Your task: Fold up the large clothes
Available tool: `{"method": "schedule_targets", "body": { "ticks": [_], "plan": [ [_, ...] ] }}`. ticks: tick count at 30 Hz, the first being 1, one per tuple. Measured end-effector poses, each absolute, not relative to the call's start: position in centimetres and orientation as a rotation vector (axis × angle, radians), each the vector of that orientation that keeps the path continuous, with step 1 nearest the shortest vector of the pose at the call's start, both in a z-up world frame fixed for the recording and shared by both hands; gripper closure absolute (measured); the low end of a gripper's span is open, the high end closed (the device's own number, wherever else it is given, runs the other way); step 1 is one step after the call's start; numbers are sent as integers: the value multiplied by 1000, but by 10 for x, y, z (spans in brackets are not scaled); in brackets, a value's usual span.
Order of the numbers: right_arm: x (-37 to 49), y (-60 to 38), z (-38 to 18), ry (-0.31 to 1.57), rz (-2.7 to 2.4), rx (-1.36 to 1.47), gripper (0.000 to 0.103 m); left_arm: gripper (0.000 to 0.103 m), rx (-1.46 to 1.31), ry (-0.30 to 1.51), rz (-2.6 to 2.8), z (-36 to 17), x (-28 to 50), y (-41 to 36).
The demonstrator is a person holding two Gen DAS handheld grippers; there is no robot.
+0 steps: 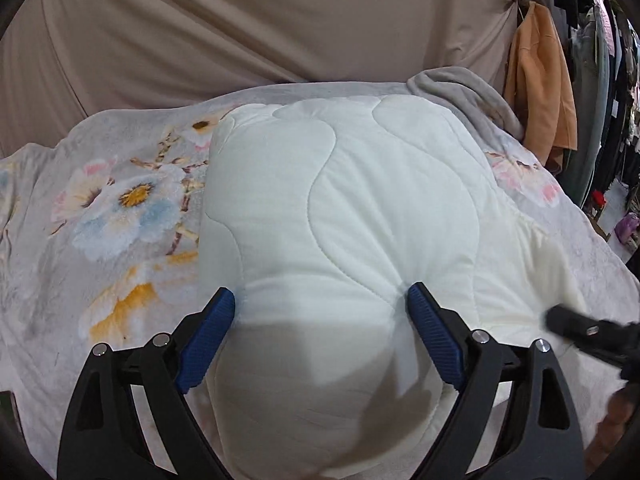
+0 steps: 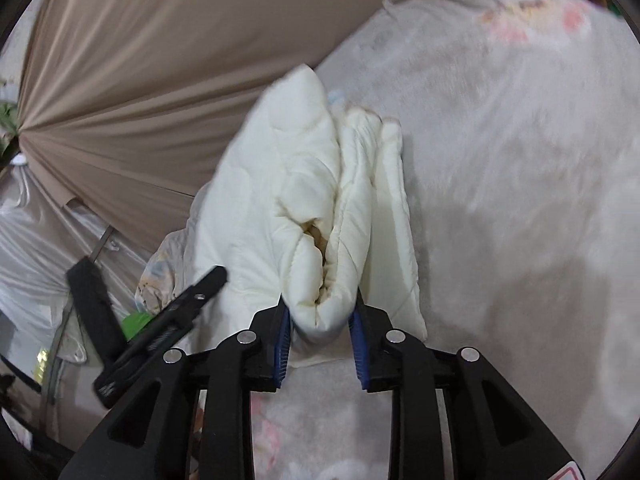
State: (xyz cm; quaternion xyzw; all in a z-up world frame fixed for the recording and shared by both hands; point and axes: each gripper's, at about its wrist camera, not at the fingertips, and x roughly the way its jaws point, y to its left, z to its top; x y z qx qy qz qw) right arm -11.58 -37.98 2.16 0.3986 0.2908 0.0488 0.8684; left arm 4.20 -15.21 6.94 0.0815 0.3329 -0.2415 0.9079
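Note:
A thick cream-white quilted garment (image 1: 340,208) lies folded into a bulky stack on the floral blanket (image 1: 120,200). My left gripper (image 1: 322,300) is open, its blue pads spread wide on either side of the near end of the stack. My right gripper (image 2: 320,312) is shut on the bunched layered edge of the same garment (image 2: 312,200), lifting it off the blanket. The right gripper shows as a black blur at the right edge of the left wrist view (image 1: 592,332). The left gripper's black finger (image 2: 176,308) shows at the left of the right wrist view.
A beige curtain (image 1: 260,20) hangs behind the bed. A grey fleece (image 1: 468,96) lies at the far right corner. An orange garment (image 1: 540,92) and dark clothes hang on a rack at the right. Clear plastic sheeting (image 2: 36,248) lies at the left.

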Motion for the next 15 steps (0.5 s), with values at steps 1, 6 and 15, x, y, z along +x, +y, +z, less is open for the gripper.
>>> {"method": "schedule_targets", "body": {
  "ticks": [1,6,15],
  "plan": [
    [-120,-380,31,594,96,812,74,17,164,688,-496,71,42,-153],
    [-127,-389,69,499,-47,673,73,16,159,704,-482,69,49,-153],
    [-49,-392,100,526,-19,655,51,16,164,710,-479,69,50,-153]
  ]
}}
